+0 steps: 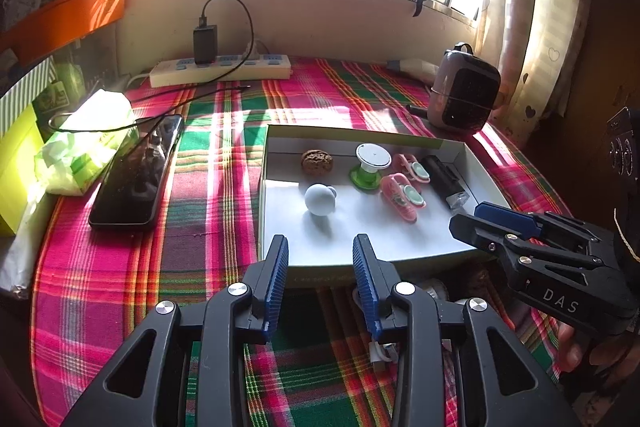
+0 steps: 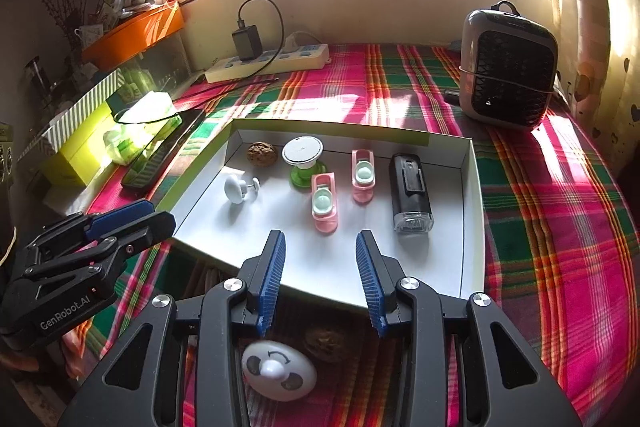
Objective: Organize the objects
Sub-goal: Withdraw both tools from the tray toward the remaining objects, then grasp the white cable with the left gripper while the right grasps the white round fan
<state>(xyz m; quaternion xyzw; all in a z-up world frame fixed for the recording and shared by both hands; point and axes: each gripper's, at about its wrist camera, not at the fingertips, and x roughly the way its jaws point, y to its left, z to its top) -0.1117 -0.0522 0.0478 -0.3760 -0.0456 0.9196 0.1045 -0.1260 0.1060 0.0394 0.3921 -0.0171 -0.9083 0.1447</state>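
A shallow white box [image 2: 474,203] with a green rim lies on the plaid cloth. In it are a walnut [image 2: 262,153], a green-and-white round stand [image 2: 303,157], a white knob [image 2: 237,188], two pink clips [image 2: 325,203] and a black torch-like device [image 2: 411,193]. My right gripper [image 2: 320,243] hovers open over the box's near edge, nothing between its blue pads. Under it, outside the box, lie a white round gadget [image 2: 278,371] and a second walnut [image 2: 326,343] in shadow. My left gripper [image 1: 320,247] is open and empty at the box's [image 1: 352,133] near edge, just short of the white knob [image 1: 320,199].
A black phone [image 1: 138,171] and a green tissue pack [image 1: 88,143] lie left of the box. A power strip [image 1: 220,69] with a charger sits at the back wall. A brown heater [image 1: 464,91] stands at the back right.
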